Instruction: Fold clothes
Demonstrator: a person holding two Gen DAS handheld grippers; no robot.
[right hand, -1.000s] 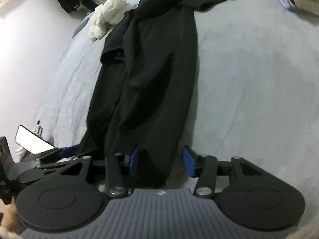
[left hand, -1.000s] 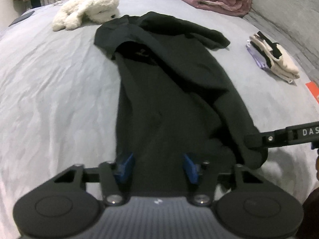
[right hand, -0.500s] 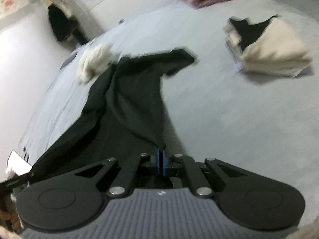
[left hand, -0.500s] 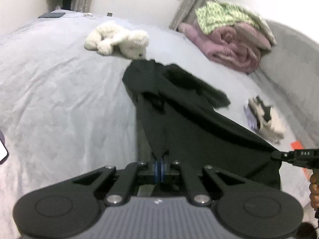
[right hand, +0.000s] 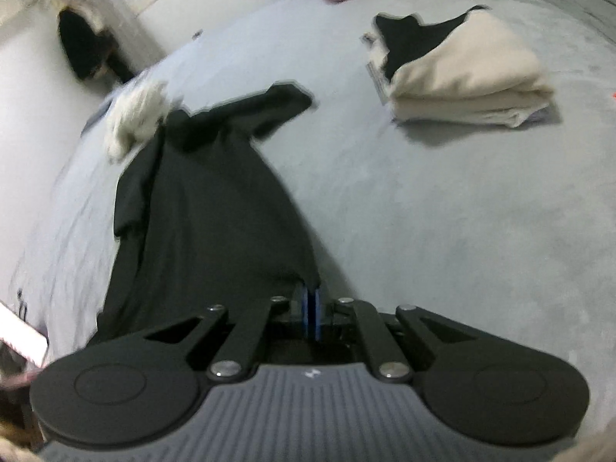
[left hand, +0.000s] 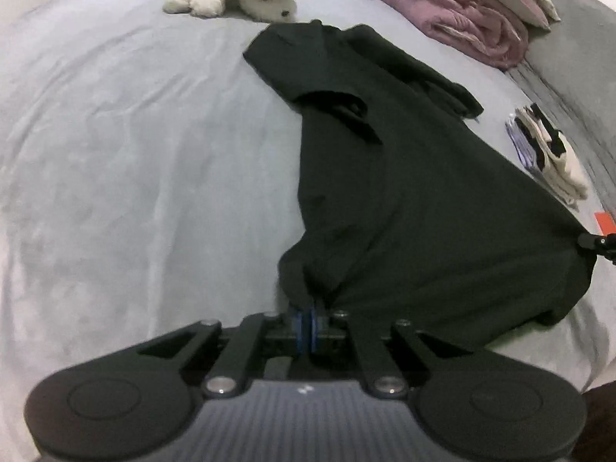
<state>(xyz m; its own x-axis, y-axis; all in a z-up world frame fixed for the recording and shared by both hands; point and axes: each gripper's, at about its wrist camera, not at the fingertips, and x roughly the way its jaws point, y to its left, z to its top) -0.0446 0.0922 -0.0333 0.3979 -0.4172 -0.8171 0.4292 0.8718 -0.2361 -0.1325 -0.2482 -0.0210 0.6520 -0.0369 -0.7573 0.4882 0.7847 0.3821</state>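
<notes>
On a soft grey bed (left hand: 115,154), the left gripper (left hand: 304,327) clamps one hem corner of a limp black T-shirt (left hand: 404,192), spread toward 12 o'clock – still unfolded; the right gripper (right hand: 312,317), jaws easing apart, pinches the other corner. A squared cream stack (right hand: 462,73) – already folded – sits at 2 o'clock.

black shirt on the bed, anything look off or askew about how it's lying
Yes. The black shirt isn't flat: its hem is bunched where the left gripper pinches it, and one sleeve is folded over the chest. The right gripper holds the other corner.
</notes>
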